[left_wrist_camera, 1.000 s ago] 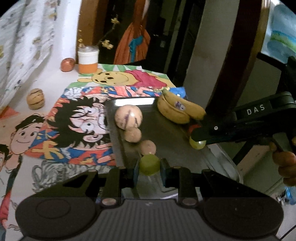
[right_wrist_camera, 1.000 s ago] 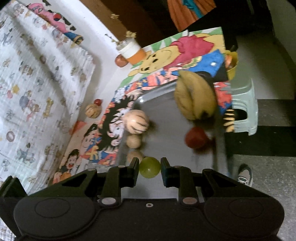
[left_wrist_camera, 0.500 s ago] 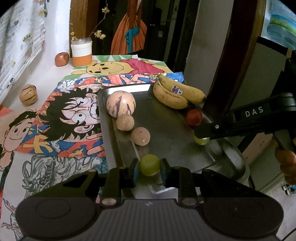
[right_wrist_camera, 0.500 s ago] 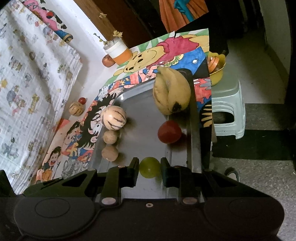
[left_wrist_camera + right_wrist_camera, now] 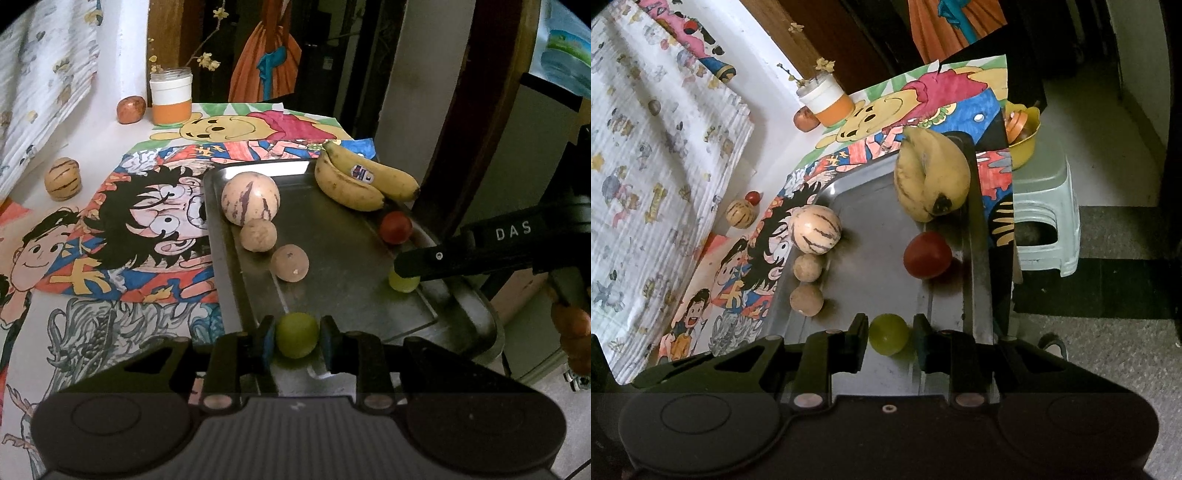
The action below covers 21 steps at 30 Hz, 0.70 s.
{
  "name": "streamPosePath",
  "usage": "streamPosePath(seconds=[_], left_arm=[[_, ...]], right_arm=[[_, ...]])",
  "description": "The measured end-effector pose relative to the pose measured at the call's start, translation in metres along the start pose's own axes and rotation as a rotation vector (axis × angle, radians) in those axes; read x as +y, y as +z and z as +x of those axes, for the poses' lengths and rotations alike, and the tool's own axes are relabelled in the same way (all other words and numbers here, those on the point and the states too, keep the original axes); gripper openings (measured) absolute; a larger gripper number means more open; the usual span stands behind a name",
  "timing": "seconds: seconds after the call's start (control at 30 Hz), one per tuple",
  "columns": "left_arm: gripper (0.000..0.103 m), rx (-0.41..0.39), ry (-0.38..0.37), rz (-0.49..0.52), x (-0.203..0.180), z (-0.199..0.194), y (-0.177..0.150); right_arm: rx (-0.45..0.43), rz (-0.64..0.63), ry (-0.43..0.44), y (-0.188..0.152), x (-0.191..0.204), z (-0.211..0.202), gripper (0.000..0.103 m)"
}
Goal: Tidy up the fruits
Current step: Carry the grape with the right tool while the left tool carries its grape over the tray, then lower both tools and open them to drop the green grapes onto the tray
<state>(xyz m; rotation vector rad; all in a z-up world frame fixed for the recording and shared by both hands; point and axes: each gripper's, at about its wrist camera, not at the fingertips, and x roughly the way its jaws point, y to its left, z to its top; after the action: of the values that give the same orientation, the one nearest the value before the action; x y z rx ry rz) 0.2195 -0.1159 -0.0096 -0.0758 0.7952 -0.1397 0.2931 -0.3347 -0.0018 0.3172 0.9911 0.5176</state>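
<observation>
Your left tongs grip a green grape; your right tongs have just loosened around theirs, which may roll along the tray.

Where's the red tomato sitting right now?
The red tomato lies on the metal tray near its right rim, just in front of the bananas and beyond the green fruit between the right gripper's fingers.
</observation>
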Motion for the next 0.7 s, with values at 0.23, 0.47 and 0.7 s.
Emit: streamPosePath(seconds=[0.23, 0.47, 0.7], left_arm=[[0.038, -0.050, -0.038, -0.086, 0.014, -0.022, 0.007], [0.065, -0.087, -0.049, -0.131, 0.027, -0.046, 0.007], [0.101, -0.154, -0.022, -0.106, 0.030, -0.075, 0.002]], right_arm=[[-0.026, -0.028, -0.002, -0.004, 0.005, -0.010, 0.039], [-0.087, -0.090, -0.034, -0.012, 0.019, -0.035, 0.057], [-0.142, -0.177, -0.075, -0.030, 0.048, -0.063, 0.083]])
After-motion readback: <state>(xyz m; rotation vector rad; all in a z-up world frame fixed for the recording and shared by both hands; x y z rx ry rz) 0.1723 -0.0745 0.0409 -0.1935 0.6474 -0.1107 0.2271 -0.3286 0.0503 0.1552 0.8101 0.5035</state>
